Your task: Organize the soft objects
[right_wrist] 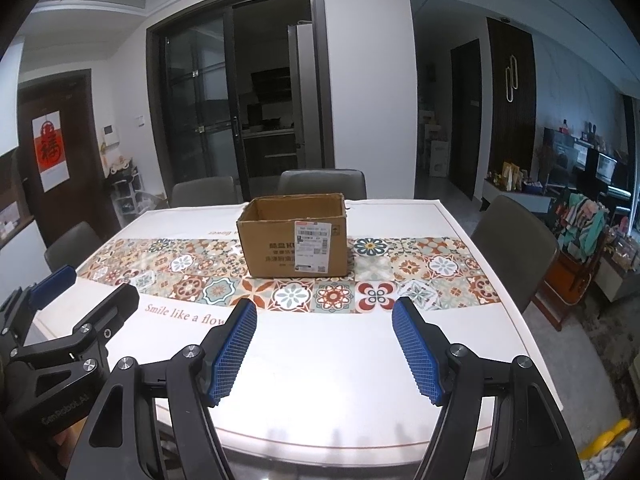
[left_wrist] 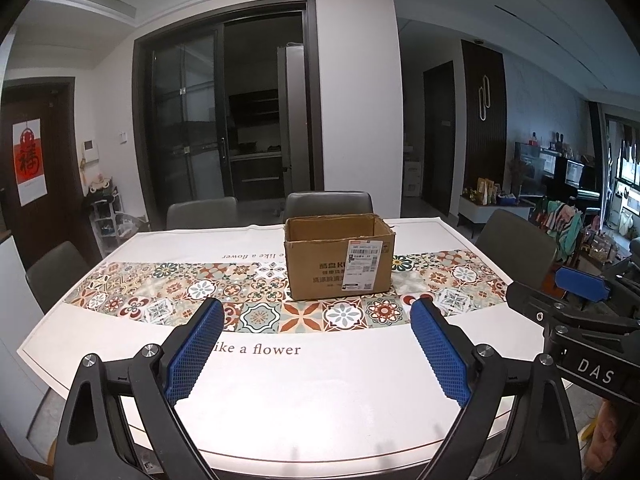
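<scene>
An open brown cardboard box [left_wrist: 339, 258] with a white shipping label stands upright on the patterned band of the table; it also shows in the right wrist view [right_wrist: 294, 236]. Its inside is not visible. No soft object shows on the table. My left gripper [left_wrist: 318, 312] is open and empty, held above the table's near edge, well short of the box. My right gripper [right_wrist: 325, 312] is open and empty, beside the left one. Each gripper shows at the edge of the other's view: the right one [left_wrist: 576, 300] and the left one [right_wrist: 80, 292].
The table [left_wrist: 320, 392] has a white cloth with a tiled flower band and the words "like a flower". Grey chairs [left_wrist: 328, 202] stand at the far side and both ends. A cluttered living area [right_wrist: 580, 208] lies to the right.
</scene>
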The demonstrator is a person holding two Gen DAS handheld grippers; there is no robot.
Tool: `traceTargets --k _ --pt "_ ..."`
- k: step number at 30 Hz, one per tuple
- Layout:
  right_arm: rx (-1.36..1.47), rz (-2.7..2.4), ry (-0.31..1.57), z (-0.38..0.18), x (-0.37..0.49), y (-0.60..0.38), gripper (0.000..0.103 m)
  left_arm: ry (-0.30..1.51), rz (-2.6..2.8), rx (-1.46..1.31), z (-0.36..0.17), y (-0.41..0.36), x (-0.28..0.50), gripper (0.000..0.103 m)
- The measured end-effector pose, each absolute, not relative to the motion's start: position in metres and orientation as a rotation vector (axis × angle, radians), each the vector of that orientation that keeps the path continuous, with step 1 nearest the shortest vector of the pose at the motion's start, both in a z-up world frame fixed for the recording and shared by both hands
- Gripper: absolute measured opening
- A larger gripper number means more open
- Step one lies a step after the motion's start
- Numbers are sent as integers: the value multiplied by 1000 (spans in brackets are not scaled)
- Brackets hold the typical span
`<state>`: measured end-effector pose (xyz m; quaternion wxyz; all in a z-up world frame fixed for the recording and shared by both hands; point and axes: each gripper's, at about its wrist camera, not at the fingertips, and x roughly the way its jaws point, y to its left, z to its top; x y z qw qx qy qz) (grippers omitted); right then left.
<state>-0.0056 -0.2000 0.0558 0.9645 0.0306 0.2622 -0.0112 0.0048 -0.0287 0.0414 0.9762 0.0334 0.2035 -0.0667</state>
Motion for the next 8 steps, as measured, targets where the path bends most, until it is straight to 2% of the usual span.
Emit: traceTargets --k 8 --pt "61 -20 532 56 -6 -198 72 414 -134 67 40 -26 5 96"
